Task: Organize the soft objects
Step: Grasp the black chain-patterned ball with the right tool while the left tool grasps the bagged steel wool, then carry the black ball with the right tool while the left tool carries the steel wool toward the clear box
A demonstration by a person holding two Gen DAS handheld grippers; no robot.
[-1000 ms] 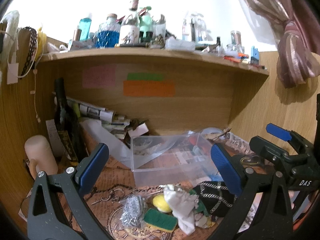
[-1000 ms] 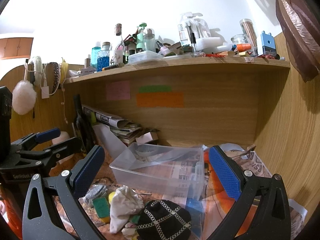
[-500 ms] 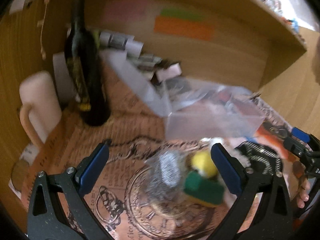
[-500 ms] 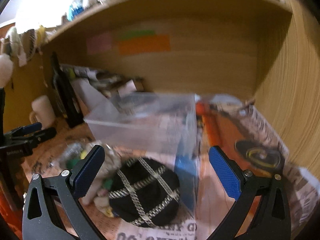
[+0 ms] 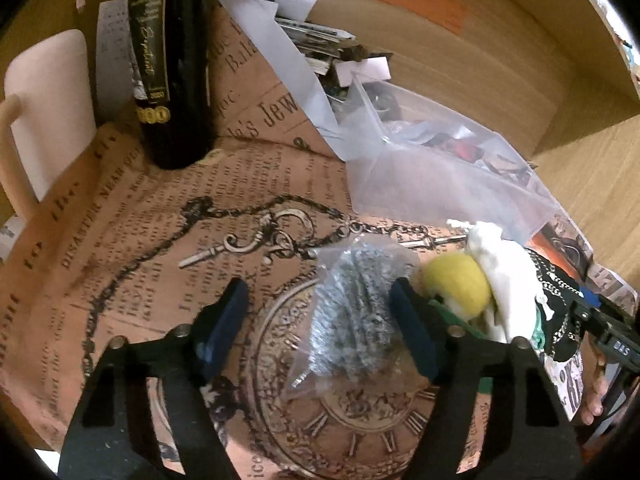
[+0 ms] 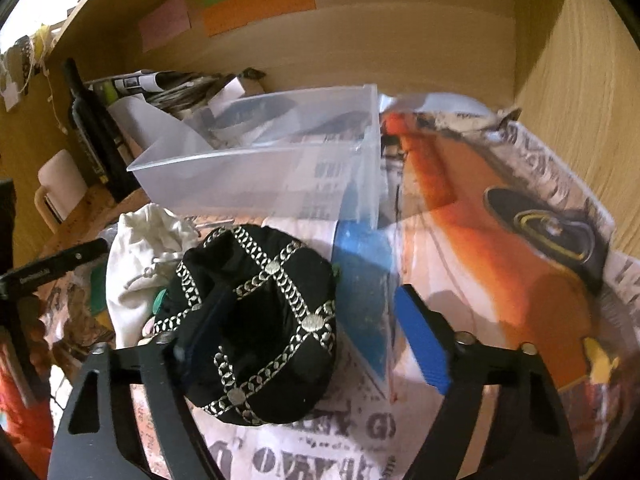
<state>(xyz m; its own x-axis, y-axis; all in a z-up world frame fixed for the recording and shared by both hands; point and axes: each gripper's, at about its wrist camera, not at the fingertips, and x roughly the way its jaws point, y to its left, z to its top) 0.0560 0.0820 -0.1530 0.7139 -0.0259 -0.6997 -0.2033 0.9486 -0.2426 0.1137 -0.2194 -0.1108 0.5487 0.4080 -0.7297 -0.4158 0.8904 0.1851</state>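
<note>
Both grippers have dropped from the shelf view toward the pile before the bin (image 6: pixel 256 172): left gripper (image 5: pixel 320 328) open around the scourer (image 5: pixel 352 312), right gripper (image 6: pixel 308 336) open over the cap (image 6: pixel 260 320), so pickup looks imminent.

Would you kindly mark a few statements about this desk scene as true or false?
1. The left hand-held gripper is open around the bagged steel scourer. True.
2. The black cap lies inside the clear plastic bin. False: it lies on the newspaper in front of the bin.
3. The dark bottle stands upright. True.
4. The right hand-held gripper is shut on the white cloth. False: it is open, with the cap between its fingers.
5. The yellow ball is left of the scourer. False: it is right of it.
</note>
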